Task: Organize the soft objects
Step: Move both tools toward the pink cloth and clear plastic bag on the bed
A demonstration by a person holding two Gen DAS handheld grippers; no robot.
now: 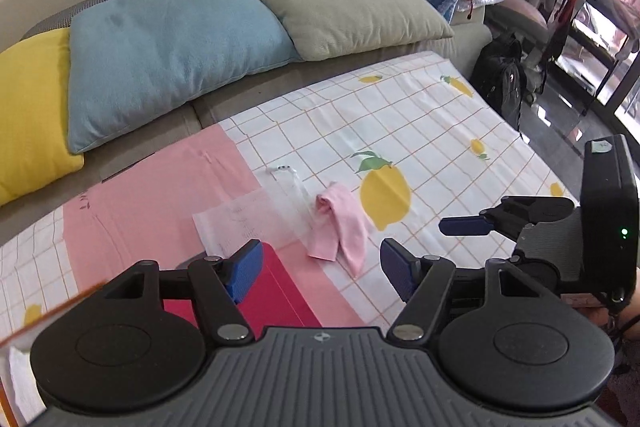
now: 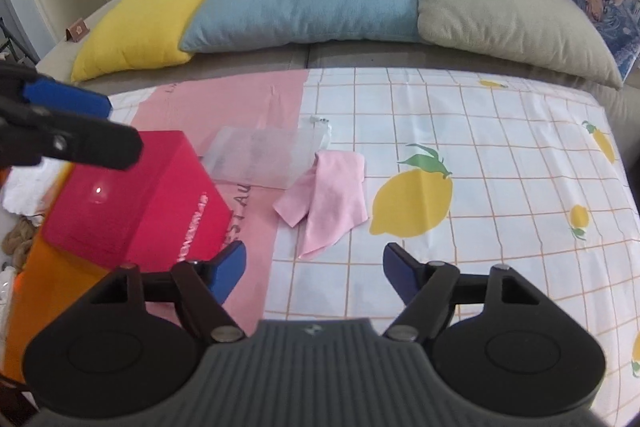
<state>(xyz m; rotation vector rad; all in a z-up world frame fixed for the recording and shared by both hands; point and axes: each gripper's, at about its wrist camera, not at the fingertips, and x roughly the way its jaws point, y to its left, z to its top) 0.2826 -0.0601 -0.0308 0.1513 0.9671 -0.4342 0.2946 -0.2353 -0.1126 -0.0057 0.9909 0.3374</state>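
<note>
Taking the big lemon (image 2: 412, 201) printed on the checked cloth (image 2: 500, 155) as my landmark, I go from left to right. Farthest to the lemon's left sits the red box (image 2: 132, 203), on the pink strip of the cloth. My left tongs (image 1: 320, 269) hang over the box's near corner, blades apart and nothing between them. Between the box and the lemon lies a clear plastic bag (image 2: 264, 157), flat, a little beyond the line joining them. Touching the bag's near right corner, just left of the lemon, is the pink cloth piece (image 2: 326, 197), the soft thing I judge to be next. It lies crumpled and half folded. Its long axis runs from its far end beside the lemon's leaf down towards me, slanting slightly away from the lemon.

My right tongs (image 2: 314, 277) are also spread wide and empty. They point almost straight at the near tip of the pink piece, which sits just ahead of the gap between the blades. The left tongs see it ahead and slightly to the right.

So I judge my right hand to be the better placed. The long axis runs nearly along my pointing line, so closing across it would catch the narrow width.
</note>
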